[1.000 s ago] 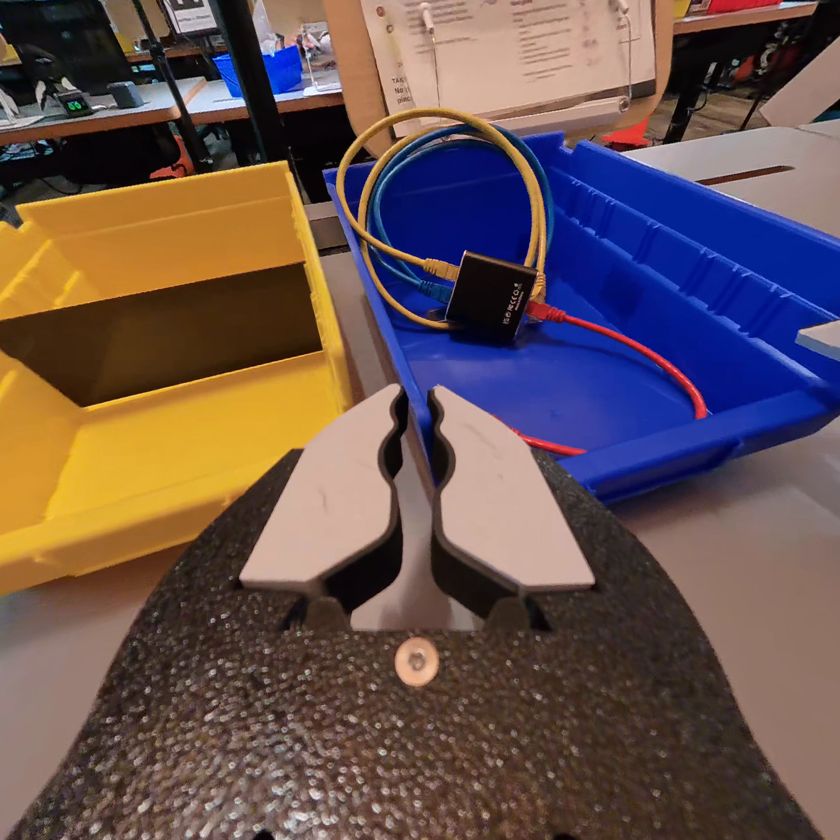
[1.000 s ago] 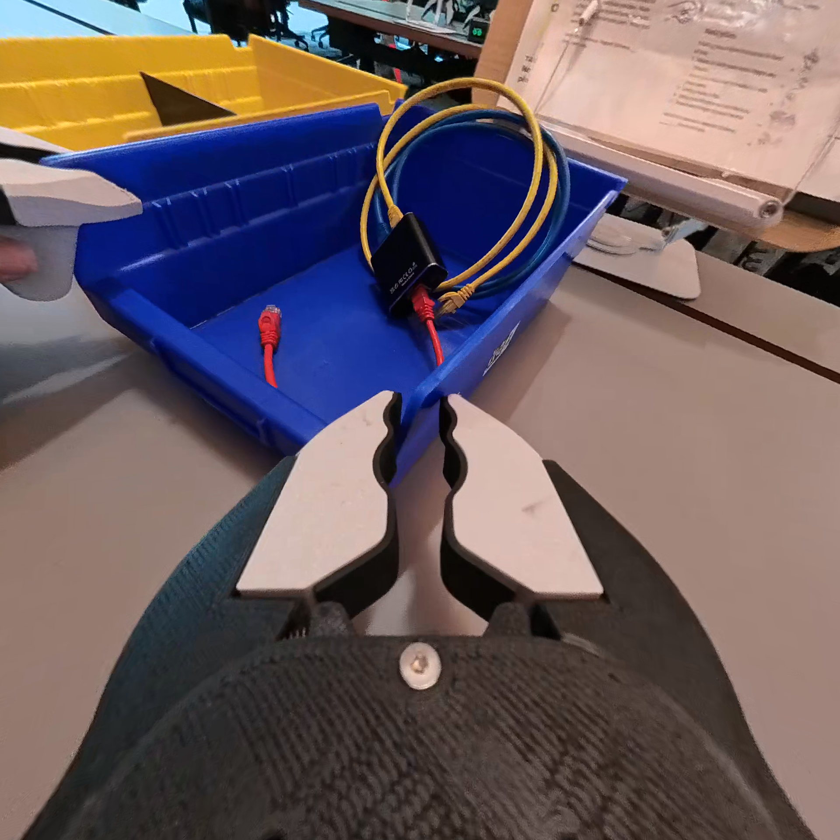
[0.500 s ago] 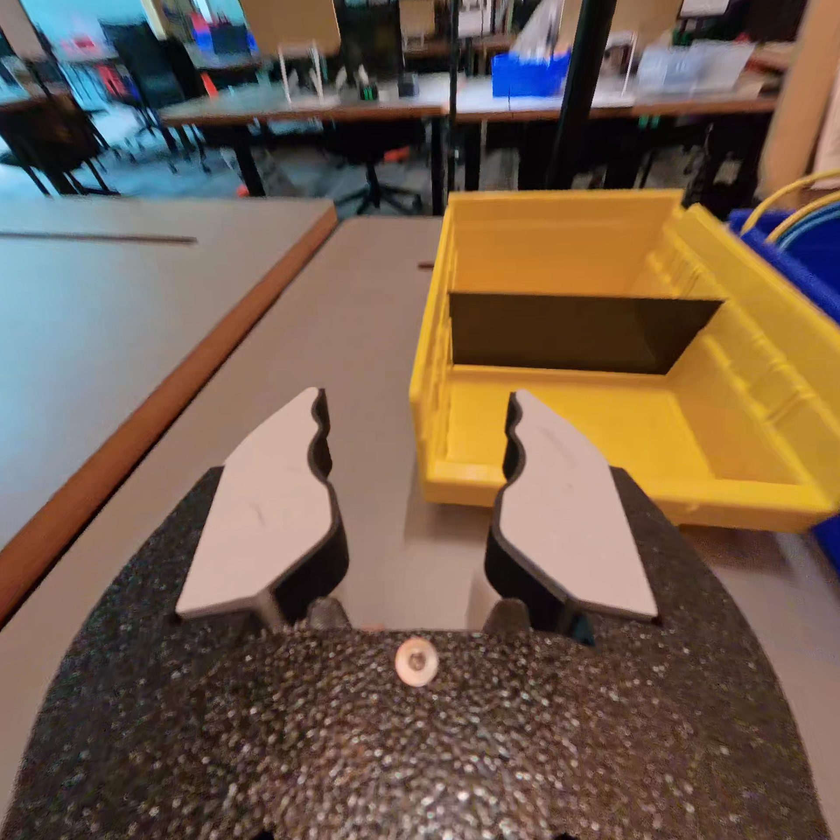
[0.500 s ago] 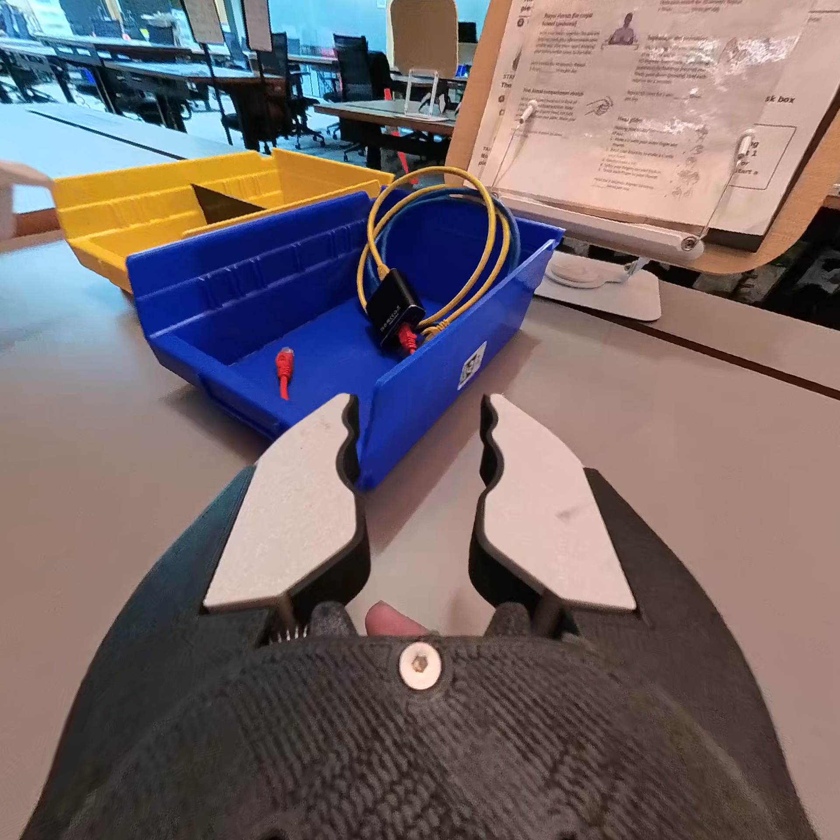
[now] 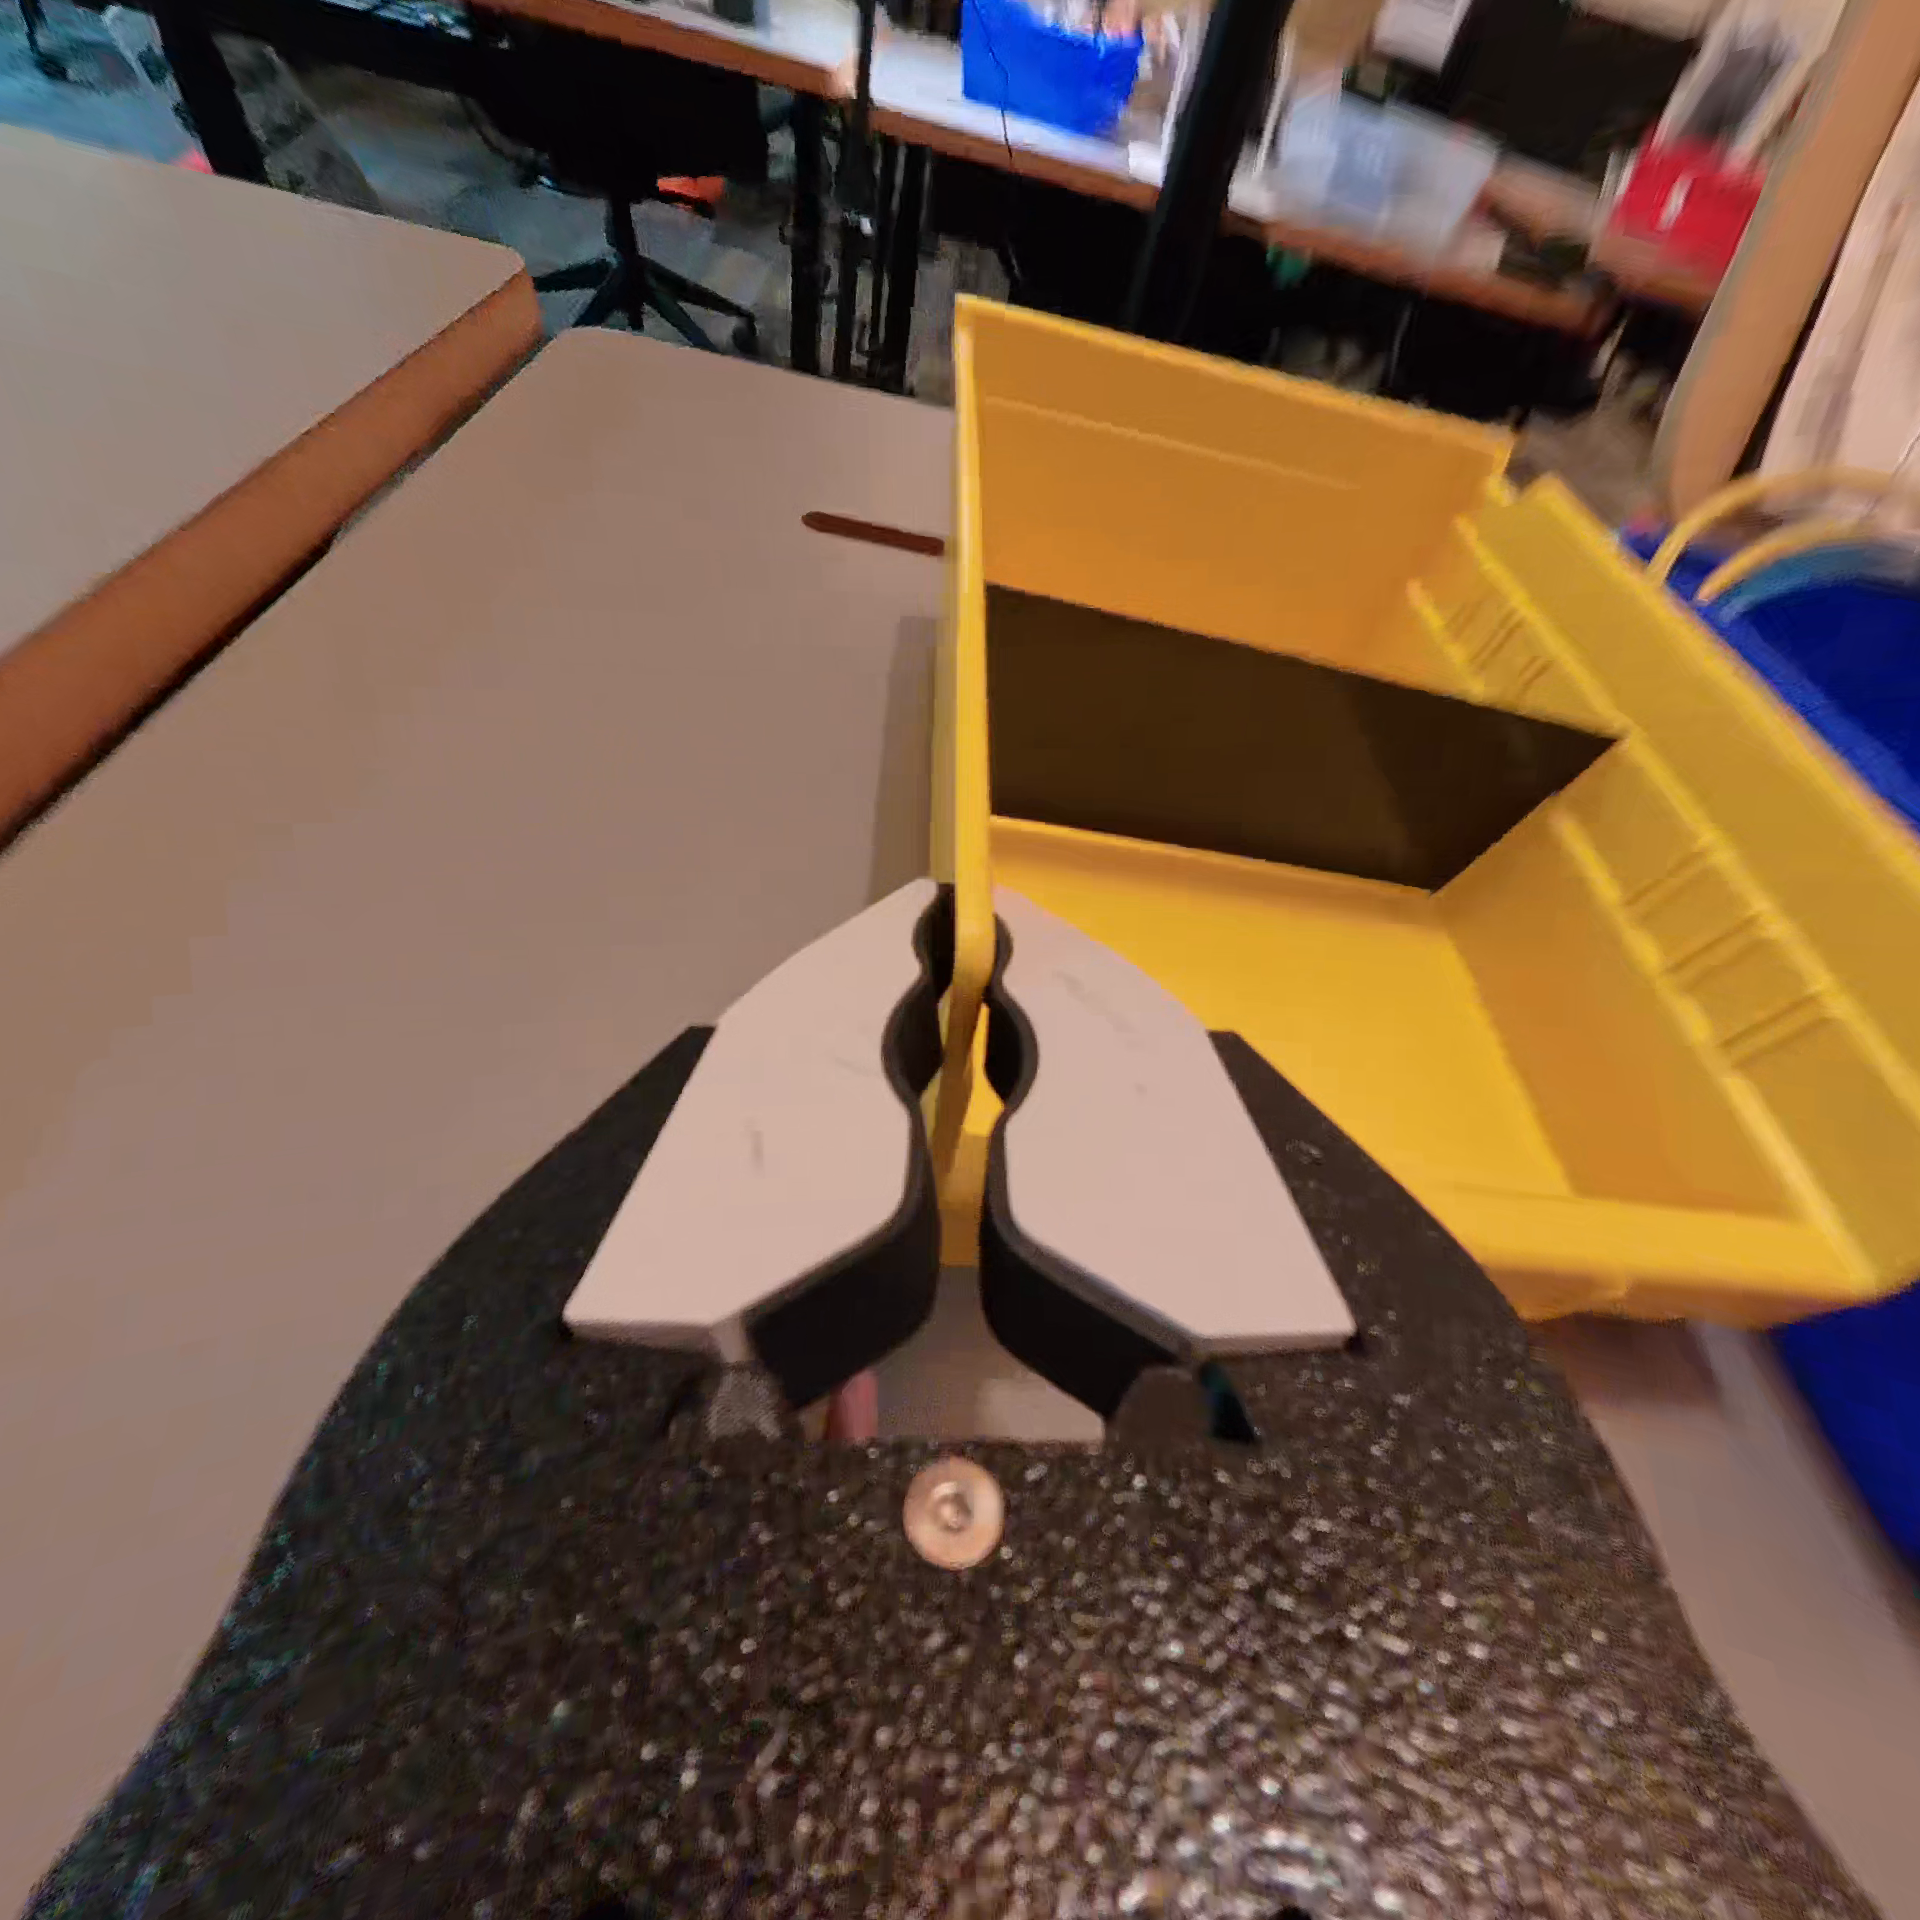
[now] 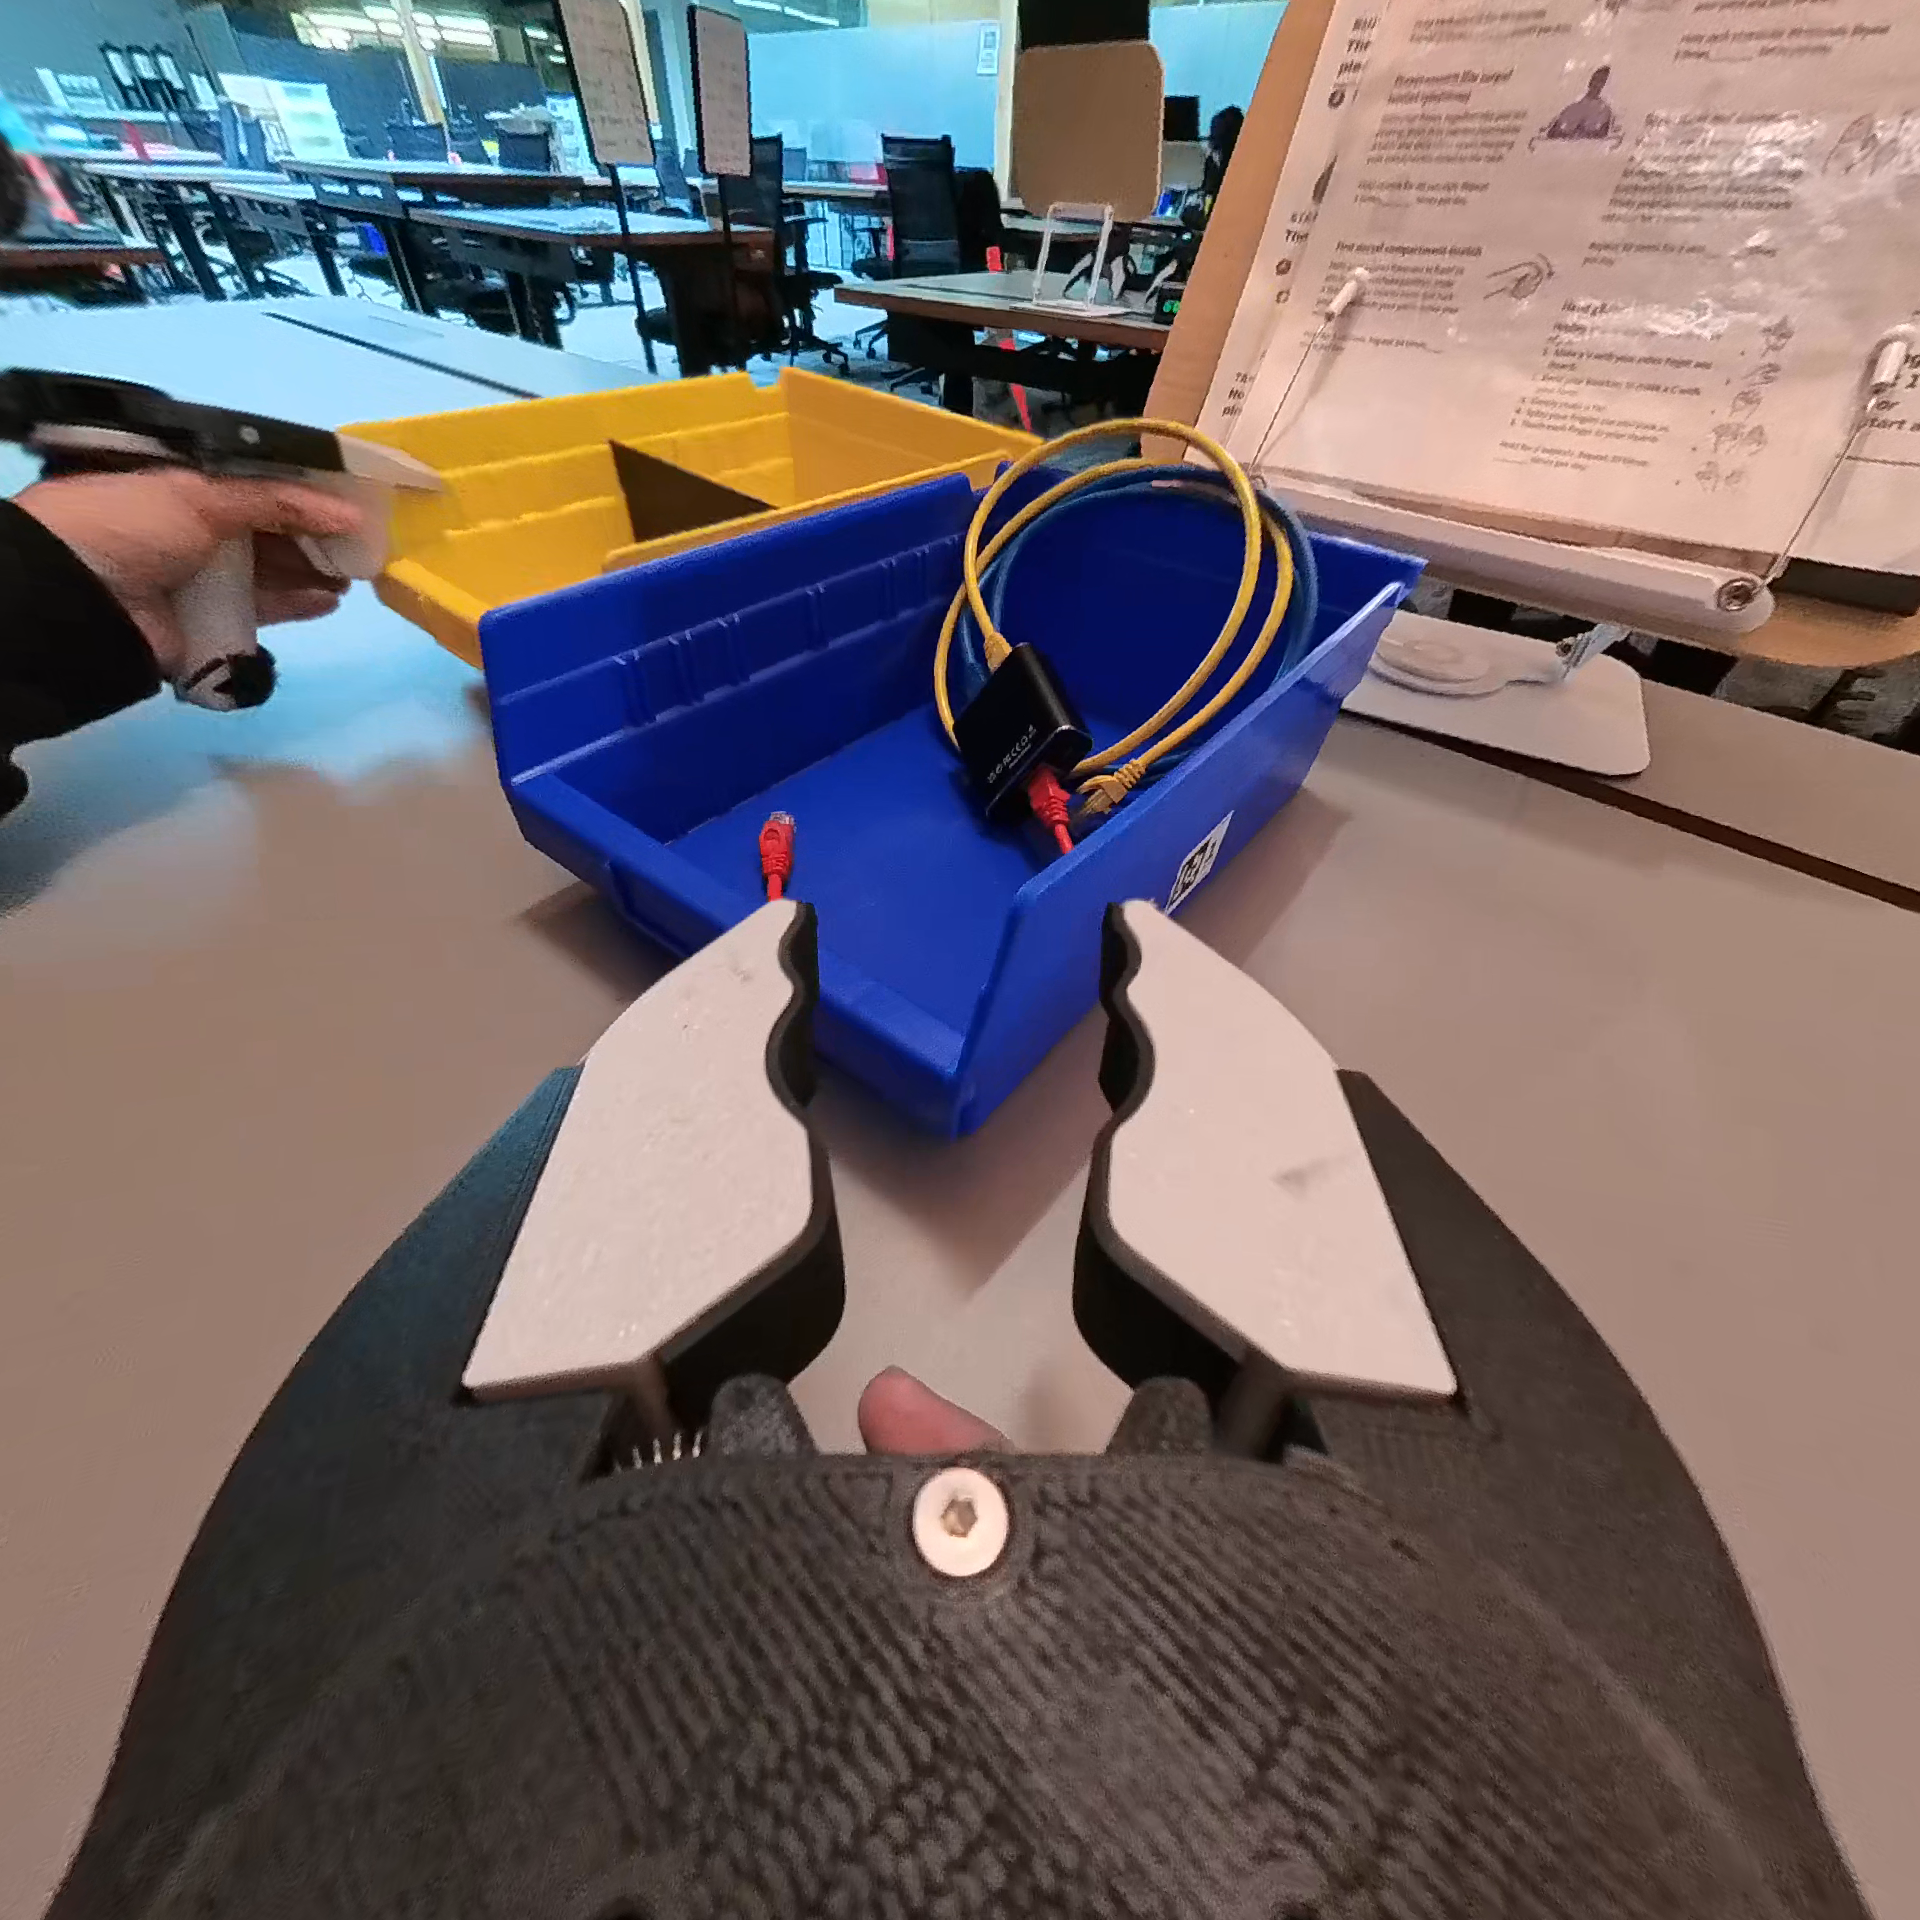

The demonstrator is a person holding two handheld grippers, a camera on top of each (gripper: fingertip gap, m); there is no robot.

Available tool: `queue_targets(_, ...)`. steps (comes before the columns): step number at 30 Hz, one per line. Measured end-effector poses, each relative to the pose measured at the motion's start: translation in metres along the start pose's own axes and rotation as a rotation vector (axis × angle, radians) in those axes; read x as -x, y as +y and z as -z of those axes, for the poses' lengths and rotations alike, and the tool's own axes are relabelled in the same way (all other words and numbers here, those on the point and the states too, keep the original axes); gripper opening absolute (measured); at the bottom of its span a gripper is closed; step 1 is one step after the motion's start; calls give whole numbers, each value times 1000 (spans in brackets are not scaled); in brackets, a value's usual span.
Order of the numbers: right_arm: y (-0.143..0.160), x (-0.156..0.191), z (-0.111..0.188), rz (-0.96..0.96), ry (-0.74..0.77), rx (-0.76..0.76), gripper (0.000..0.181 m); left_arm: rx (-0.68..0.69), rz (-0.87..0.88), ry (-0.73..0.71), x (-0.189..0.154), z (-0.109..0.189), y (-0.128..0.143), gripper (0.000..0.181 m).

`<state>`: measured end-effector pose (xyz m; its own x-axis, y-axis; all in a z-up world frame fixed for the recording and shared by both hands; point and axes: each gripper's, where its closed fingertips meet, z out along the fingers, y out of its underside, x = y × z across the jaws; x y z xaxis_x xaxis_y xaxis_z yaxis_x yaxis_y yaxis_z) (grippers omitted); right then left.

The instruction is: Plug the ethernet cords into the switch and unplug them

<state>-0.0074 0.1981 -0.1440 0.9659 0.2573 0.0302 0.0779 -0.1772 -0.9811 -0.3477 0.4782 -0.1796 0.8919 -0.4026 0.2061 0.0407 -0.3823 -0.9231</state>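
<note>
**Left gripper now clamped on the yellow bin's wall**

Half a second ago the left gripper (image 5: 964, 935) hung with its fingers spread in front of the yellow plastic storage bin (image 5: 1382, 997); now they have closed on the near left side wall of that bin, the thin wall pinched between the dark pads. The right gripper (image 6: 956, 920) has barely shifted and its fingers stand wide apart, holding nothing, just in front of the near corner of the blue plastic storage bin (image 6: 914, 997).

Both bins sit side by side on the grey bench (image 6: 312, 987), the yellow one, with a dark divider (image 5: 1247, 748) across its middle, to the left of the blue one.

Inside the blue bin lies the small black ethernet switch (image 6: 1020, 727), towards the far right corner. A red ethernet cord (image 6: 1049, 805) is plugged into its near face, and the cord's other end lies loose on the bin floor. A yellow ethernet cord (image 6: 1236, 540) and a blue ethernet cord (image 6: 1304, 582) loop up over the far wall of the bin; one yellow plug rests beside the switch. A paper sheet on a tilted stand (image 6: 1579, 270) rises behind the blue bin.
</note>
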Motion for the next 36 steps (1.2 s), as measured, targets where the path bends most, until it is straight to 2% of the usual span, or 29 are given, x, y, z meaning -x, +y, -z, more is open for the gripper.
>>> queue_targets(2, -4, 0, 1, -6, 2, -14, 51, -81, 102, 9, -3, 15, -8, 2)
queue_targets(5, -10, 3, -2, -4, -12, -28, 51, -142, 163, -13, -14, 44, -17, 3)
queue_targets(8, -23, 12, -6, -2, -24, -66, 55, -268, 164, -62, -20, 78, -42, 3)
queue_targets(10, -40, 19, -10, -2, -26, -118, 61, -360, 100, -83, -32, 103, -66, 3)
queue_targets(14, -92, 35, -24, -63, -30, -298, 74, -462, 0, -56, -77, 139, -101, 3)
queue_targets(16, -113, 49, -33, -96, -61, -362, 79, -479, 6, -7, -106, 147, -107, 3)
queue_targets(19, -127, 59, -44, -136, -73, -392, 85, -516, -11, 50, -151, 150, -106, 2)
queue_targets(20, -129, 57, -43, -158, -62, -404, 73, -533, -27, 62, -165, 151, -105, 2)
queue_targets(22, -129, 42, -38, -178, -4, -444, 49, -564, -68, 74, -194, 152, -102, 2)
queue_targets(24, -125, 8, -30, -200, 128, -491, 25, -608, -120, 79, -224, 155, -98, 2)
queue_targets(27, -112, -39, -13, -294, 240, -554, 8, -711, -208, 84, -275, 164, -88, 5)
queue_targets(29, -99, -66, -1, -336, 308, -566, 1, -775, -271, 114, -311, 170, -80, 8)
queue_targets(32, -85, -96, 15, -452, 264, -569, 2, -818, -316, 194, -357, 173, -65, 15)
queue_targets(36, -75, -142, 50, -524, 315, -618, 2, -703, -342, 345, -399, 156, -37, 23)
